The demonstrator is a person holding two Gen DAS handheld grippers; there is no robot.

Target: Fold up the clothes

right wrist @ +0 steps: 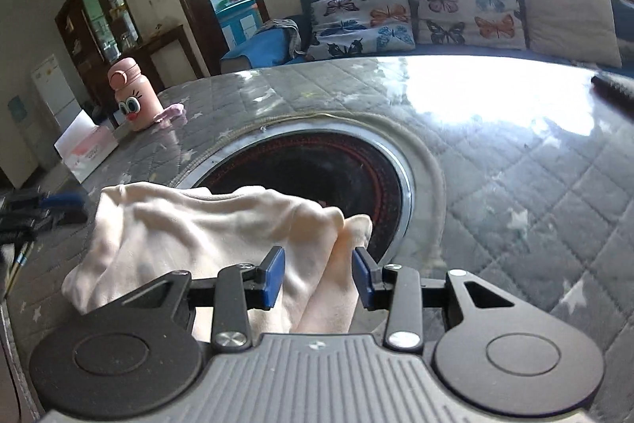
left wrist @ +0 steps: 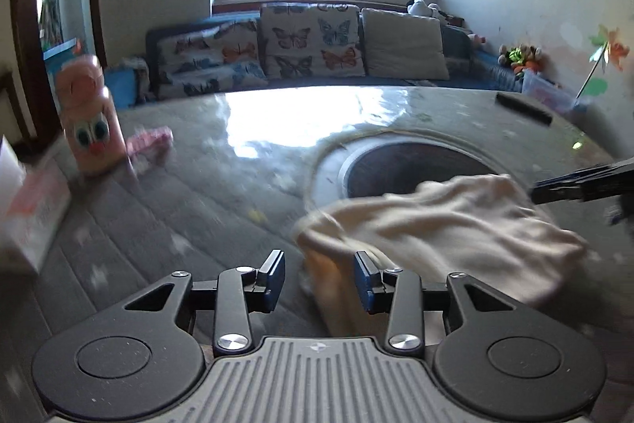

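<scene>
A cream garment [left wrist: 447, 232] lies bunched on the grey quilted table [left wrist: 166, 217], partly over the round dark burner [left wrist: 400, 165]. My left gripper [left wrist: 320, 278] is open, its blue pads either side of the garment's left end, not closed on it. In the right wrist view the same garment [right wrist: 190, 224] lies crumpled by the burner [right wrist: 325, 177]. My right gripper [right wrist: 319, 274] is open with a fold of the cloth's right end between its blue pads. The right gripper's fingers show at the right edge of the left wrist view [left wrist: 586, 181].
A pink cartoon bottle [right wrist: 132, 98] and a pink cloth [right wrist: 172, 113] stand at the table's far left, with a white box [right wrist: 89, 149] nearby. A dark remote [left wrist: 523, 108] lies at the far right. A sofa with butterfly cushions [left wrist: 309, 42] is behind the table.
</scene>
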